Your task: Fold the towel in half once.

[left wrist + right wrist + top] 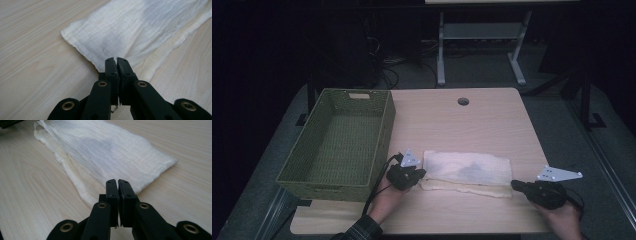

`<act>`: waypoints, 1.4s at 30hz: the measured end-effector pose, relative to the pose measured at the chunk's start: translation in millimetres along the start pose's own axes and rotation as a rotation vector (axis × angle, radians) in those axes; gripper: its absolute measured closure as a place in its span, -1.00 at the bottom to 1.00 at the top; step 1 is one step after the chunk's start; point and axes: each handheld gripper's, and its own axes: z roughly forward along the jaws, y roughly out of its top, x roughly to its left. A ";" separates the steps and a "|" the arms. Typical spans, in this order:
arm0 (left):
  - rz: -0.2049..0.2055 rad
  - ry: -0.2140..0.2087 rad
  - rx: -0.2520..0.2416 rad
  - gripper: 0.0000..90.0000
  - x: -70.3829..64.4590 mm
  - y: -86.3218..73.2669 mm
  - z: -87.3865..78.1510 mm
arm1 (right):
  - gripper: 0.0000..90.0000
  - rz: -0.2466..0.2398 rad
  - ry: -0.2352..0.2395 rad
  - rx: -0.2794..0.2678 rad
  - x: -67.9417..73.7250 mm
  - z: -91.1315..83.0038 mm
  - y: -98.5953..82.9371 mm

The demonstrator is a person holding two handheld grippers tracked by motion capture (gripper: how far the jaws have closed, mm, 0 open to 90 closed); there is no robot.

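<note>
The cloth [467, 172] looks soft, light and floppy, so both clenched jaws pinch its near corners, left [418, 175] and right [515, 185].

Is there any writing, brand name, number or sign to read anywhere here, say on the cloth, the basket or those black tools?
None can be read. The white cloth is plain, the green woven basket bears no label, and the wooden table is unmarked. The left hand-held gripper and right hand-held gripper show brass rivets but no lettering.
</note>
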 end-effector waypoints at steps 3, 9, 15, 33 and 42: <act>0.012 0.015 0.026 0.94 -2.8 -2.3 2.7 | 0.93 0.013 0.017 0.010 1.3 0.5 -4.5; -0.002 -0.004 0.077 0.94 -4.4 -7.3 8.8 | 0.92 0.002 0.027 0.068 4.5 6.1 -11.6; -0.012 0.006 0.046 0.69 -2.2 -5.3 5.0 | 0.58 0.029 0.056 0.053 1.4 3.2 -11.6; -0.033 -0.026 -0.047 -0.16 19.9 32.8 15.6 | 0.39 0.016 -0.038 0.011 -16.1 16.8 24.7; -0.068 -0.018 -0.048 0.15 39.9 44.3 34.6 | 0.44 0.016 -0.071 0.003 -33.8 35.7 42.1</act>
